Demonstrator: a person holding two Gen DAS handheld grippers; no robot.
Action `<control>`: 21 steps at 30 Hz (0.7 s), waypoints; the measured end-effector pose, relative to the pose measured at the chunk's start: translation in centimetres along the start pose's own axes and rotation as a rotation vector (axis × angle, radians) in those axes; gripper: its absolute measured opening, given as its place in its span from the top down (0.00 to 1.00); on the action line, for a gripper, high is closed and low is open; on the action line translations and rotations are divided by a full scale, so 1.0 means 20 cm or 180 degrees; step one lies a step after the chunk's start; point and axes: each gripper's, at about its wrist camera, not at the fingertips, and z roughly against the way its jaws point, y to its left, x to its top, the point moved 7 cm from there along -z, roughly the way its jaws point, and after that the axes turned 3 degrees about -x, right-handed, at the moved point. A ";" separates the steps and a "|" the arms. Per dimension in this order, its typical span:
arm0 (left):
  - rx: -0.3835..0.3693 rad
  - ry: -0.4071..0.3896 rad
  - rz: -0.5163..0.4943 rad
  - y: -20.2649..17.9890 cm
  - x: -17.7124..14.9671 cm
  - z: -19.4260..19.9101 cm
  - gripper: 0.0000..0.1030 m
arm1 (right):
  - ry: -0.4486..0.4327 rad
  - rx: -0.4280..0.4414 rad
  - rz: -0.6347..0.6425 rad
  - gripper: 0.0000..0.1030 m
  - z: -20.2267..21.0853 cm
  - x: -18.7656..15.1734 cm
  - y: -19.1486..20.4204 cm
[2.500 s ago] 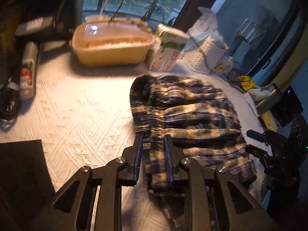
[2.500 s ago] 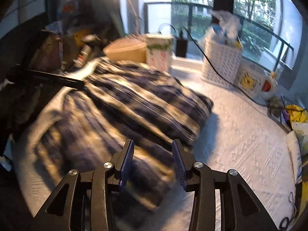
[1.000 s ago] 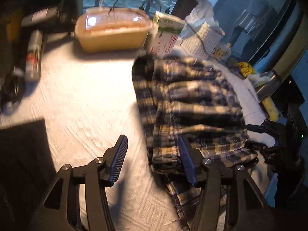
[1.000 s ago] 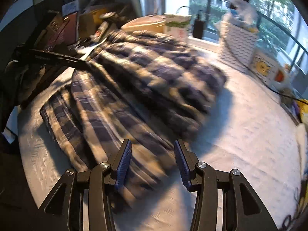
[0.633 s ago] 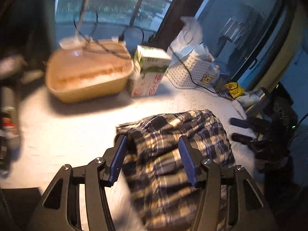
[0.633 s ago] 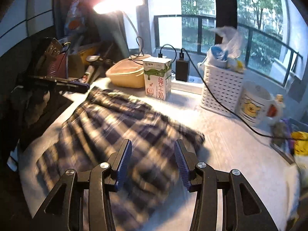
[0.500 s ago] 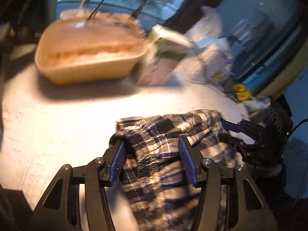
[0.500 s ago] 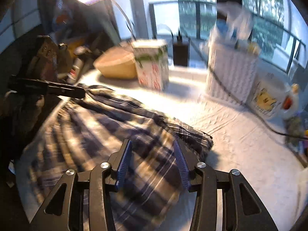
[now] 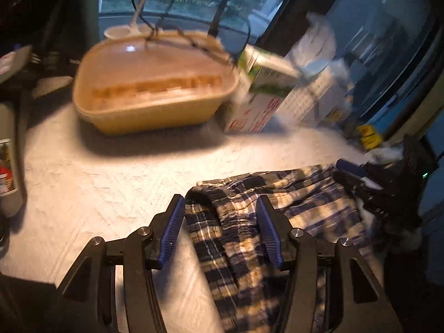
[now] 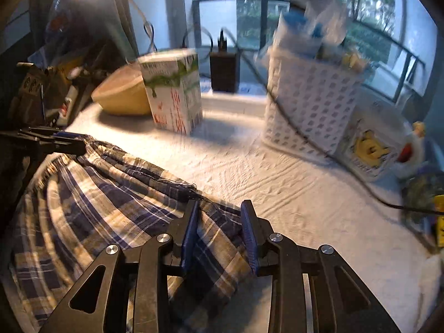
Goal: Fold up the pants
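Note:
The blue and cream plaid pants (image 9: 305, 202) lie on the white textured table cover (image 9: 97, 183). My left gripper (image 9: 219, 202) stands open, with the bunched waistband corner lying between its blue pads. My right gripper (image 10: 219, 205) straddles the opposite far corner of the pants (image 10: 111, 199). Its jaws are closing, with a fold of cloth between the pads. The right gripper (image 9: 352, 172) also shows in the left wrist view, at the cloth's right edge. In the right wrist view the left gripper (image 10: 55, 141) sits at the cloth's left edge.
A yellow lidded container (image 9: 155, 88) and a milk carton (image 10: 174, 91) stand just beyond the pants. A white plastic basket (image 10: 310, 102), a cartoon mug (image 10: 371, 144) and a black cable (image 10: 305, 138) crowd the back right. A bottle (image 9: 8, 152) lies at the left edge.
Both grippers have travelled across the pants to its far corners. The right jaws have narrowed around the cloth. The left jaws keep the same width.

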 end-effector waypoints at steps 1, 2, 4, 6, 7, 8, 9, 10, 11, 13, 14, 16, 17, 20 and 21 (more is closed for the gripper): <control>-0.0014 -0.0029 0.0005 0.01 0.00 0.03 0.44 | -0.0048 0.0000 -0.0041 0.66 0.05 0.00 -0.01; -0.0013 -0.0039 0.0008 0.01 -0.01 0.05 0.42 | -0.0080 0.0003 -0.0083 0.64 0.08 0.00 -0.02; -0.0005 0.0050 -0.0024 0.03 -0.06 0.03 0.36 | -0.0129 0.0026 -0.0185 0.53 0.12 -0.02 -0.04; 0.0016 0.0163 -0.0018 0.05 -0.11 -0.02 0.36 | -0.0145 0.0057 -0.0305 0.33 0.15 -0.05 -0.08; 0.0011 0.0196 -0.0007 0.05 -0.12 -0.04 0.36 | -0.0149 0.0050 -0.0367 0.29 0.15 -0.06 -0.10; -0.0022 0.0228 -0.0008 0.05 -0.14 -0.07 0.36 | -0.0148 0.0050 -0.0434 0.29 0.15 -0.08 -0.12; -0.0047 0.0222 -0.0021 0.05 -0.14 -0.09 0.36 | -0.0129 0.0067 -0.0508 0.29 0.15 -0.10 -0.14; -0.0048 0.0166 -0.0070 0.05 -0.13 -0.09 0.35 | -0.0112 0.0097 -0.0573 0.29 0.14 -0.12 -0.16; -0.0046 0.0164 -0.0111 0.04 -0.12 -0.11 0.34 | -0.0103 0.0127 -0.0623 0.29 0.13 -0.14 -0.16; -0.0076 0.0161 -0.0154 0.02 -0.11 -0.12 0.33 | -0.0084 0.0212 -0.0744 0.29 0.10 -0.16 -0.17; -0.0132 0.0164 -0.0180 0.00 -0.10 -0.14 0.33 | -0.0072 0.0251 -0.0809 0.29 0.08 -0.17 -0.18; -0.0136 0.0163 -0.0245 -0.02 -0.08 -0.16 0.33 | -0.0018 0.0334 -0.0919 0.29 0.05 -0.18 -0.19; -0.0109 0.0174 -0.0282 -0.03 -0.07 -0.17 0.33 | -0.0018 0.0349 -0.0927 0.29 0.05 -0.18 -0.19; -0.0110 0.0136 -0.0271 -0.06 -0.08 -0.18 0.38 | 0.0017 0.0521 -0.0898 0.29 0.03 -0.18 -0.15; -0.0130 0.0140 -0.0292 -0.09 -0.08 -0.18 0.52 | 0.0044 0.0557 -0.0887 0.30 0.02 -0.18 -0.14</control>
